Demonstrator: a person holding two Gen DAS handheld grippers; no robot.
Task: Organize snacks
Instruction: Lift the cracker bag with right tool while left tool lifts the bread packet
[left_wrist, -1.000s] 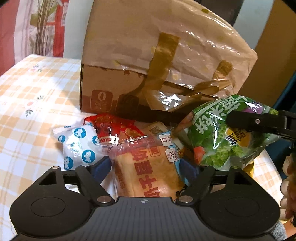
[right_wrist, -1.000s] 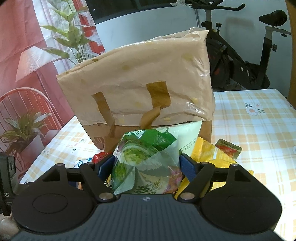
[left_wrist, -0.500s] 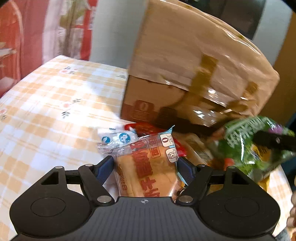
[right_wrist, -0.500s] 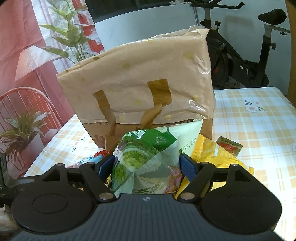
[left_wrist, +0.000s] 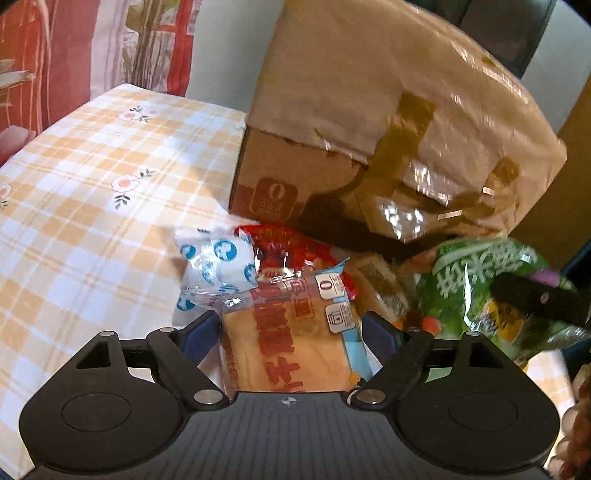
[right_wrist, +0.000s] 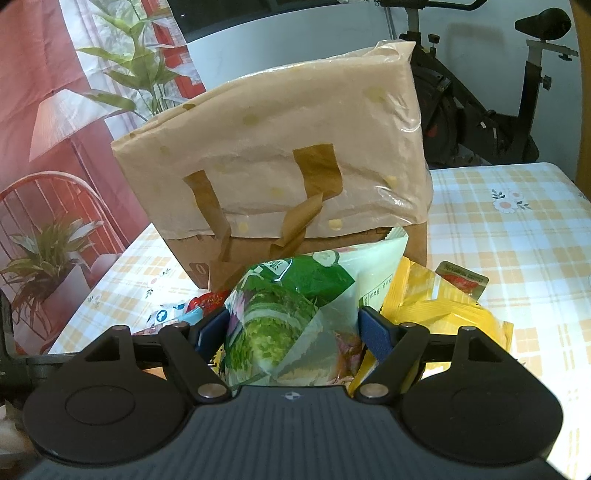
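Observation:
My left gripper (left_wrist: 290, 332) is shut on a clear pack of toast bread (left_wrist: 291, 343) with red lettering, held above the table. My right gripper (right_wrist: 291, 328) is shut on a green salad-print bag (right_wrist: 288, 317), which also shows at the right of the left wrist view (left_wrist: 480, 291). A tall brown paper bag (right_wrist: 280, 184) with tape handles stands just behind both; it also shows in the left wrist view (left_wrist: 388, 129). In front of it lie a white-blue packet (left_wrist: 214, 266), a red packet (left_wrist: 284, 243) and a yellow packet (right_wrist: 439, 306).
The table has an orange-checked flowered cloth (left_wrist: 92, 206). A small red-and-tan sachet (right_wrist: 463, 280) lies behind the yellow packet. An exercise bike (right_wrist: 491, 92) stands beyond the table's far edge, and a red curtain (right_wrist: 44, 110) hangs at the left.
My left gripper has lifted and pulled back with the toast pack, so the pile looks smaller and farther. The right gripper with the green bag has barely moved.

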